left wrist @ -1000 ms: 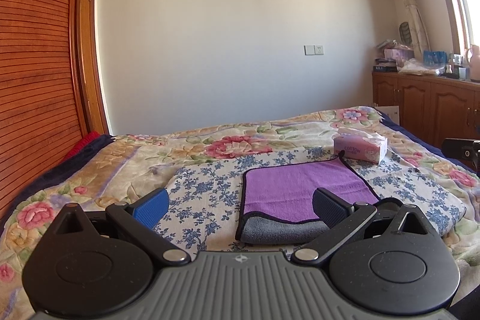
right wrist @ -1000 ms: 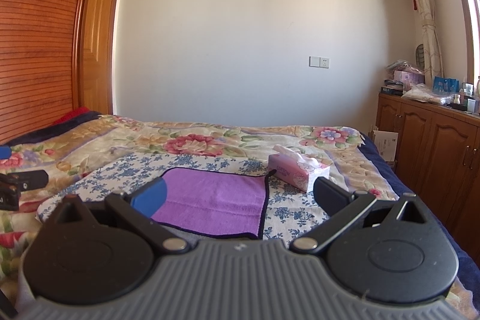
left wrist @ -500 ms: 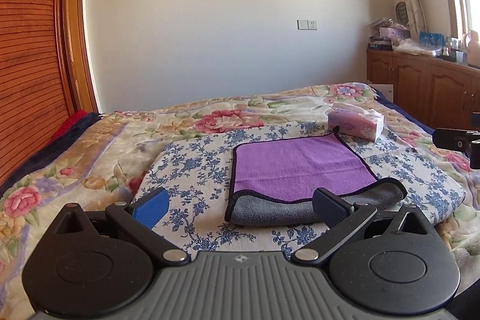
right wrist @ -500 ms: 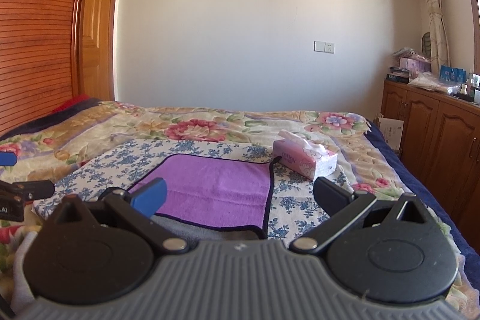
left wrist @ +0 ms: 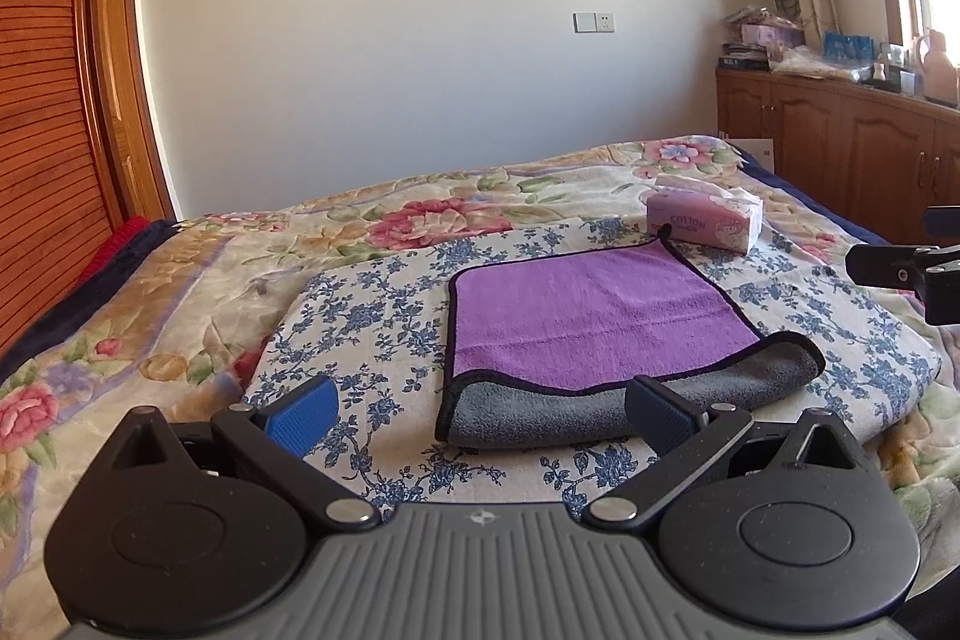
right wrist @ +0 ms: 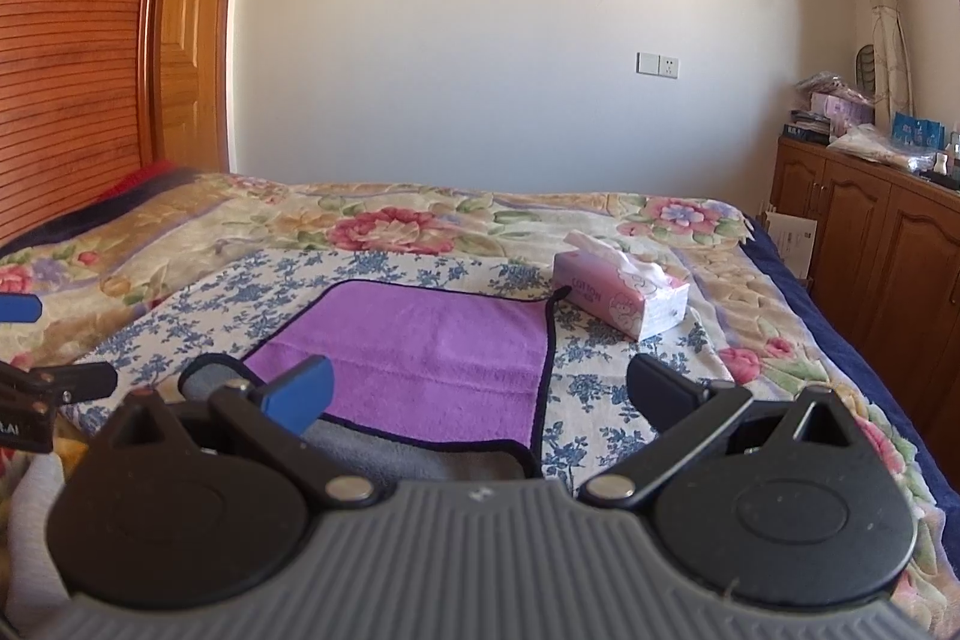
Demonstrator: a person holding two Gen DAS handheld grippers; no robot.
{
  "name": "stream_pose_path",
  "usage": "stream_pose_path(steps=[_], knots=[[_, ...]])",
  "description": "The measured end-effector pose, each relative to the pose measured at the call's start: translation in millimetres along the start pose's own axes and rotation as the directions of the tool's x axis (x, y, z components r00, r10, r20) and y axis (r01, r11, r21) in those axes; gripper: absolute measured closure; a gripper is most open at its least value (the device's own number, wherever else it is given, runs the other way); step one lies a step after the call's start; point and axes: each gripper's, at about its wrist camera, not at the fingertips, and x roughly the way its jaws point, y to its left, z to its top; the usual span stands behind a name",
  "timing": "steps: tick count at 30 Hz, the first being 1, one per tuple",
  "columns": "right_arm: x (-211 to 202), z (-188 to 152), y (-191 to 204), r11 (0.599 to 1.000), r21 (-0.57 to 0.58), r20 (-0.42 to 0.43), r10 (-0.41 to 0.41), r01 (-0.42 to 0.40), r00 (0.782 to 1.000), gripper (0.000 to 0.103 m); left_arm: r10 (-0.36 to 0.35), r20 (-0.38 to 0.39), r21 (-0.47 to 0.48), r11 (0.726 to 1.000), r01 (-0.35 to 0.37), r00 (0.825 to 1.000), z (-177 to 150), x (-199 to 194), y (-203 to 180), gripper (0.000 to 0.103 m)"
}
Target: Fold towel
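Note:
A purple towel [left wrist: 588,310] with a grey underside and dark trim lies folded on a blue-flowered cloth [left wrist: 372,316] on the bed; its grey fold edge faces me. My left gripper [left wrist: 480,409] hangs open just in front of that fold, empty. In the right wrist view the same towel [right wrist: 432,358] lies ahead and slightly left, and my right gripper [right wrist: 480,388] is open above its near edge, holding nothing. Each gripper shows at the other view's edge: the right gripper [left wrist: 900,268] and the left gripper [right wrist: 54,388].
A pink tissue box [left wrist: 705,220] sits on the bed just beyond the towel's far right corner. The floral bedspread [left wrist: 180,292] spreads all around. Wooden cabinets [right wrist: 870,244] with clutter on top line the right wall, and a slatted wooden wardrobe [left wrist: 42,130] stands at the left.
Both grippers have drawn back and risen from the towel, still open. The folded towel now shows whole in the left wrist view, with its grey fold edge uncovered.

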Motion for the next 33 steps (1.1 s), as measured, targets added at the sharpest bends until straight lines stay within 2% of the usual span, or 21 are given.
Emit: stream_pose_path(steps=[18, 33], knots=[[25.8, -1.2, -0.3, 1.000, -0.016, -0.056, 0.011, -0.012, 0.998, 0.000, -0.006, -0.036, 0.035, 0.999, 0.007, 0.999, 1.2, 30.6, -3.0, 0.000], [51.9, -6.5, -0.1, 1.000, -0.013, -0.124, 0.019, -0.020, 0.992, 0.000, 0.001, -0.054, 0.014, 1.000, -0.001, 0.999, 4.8, 59.7, 5.8, 0.000]])
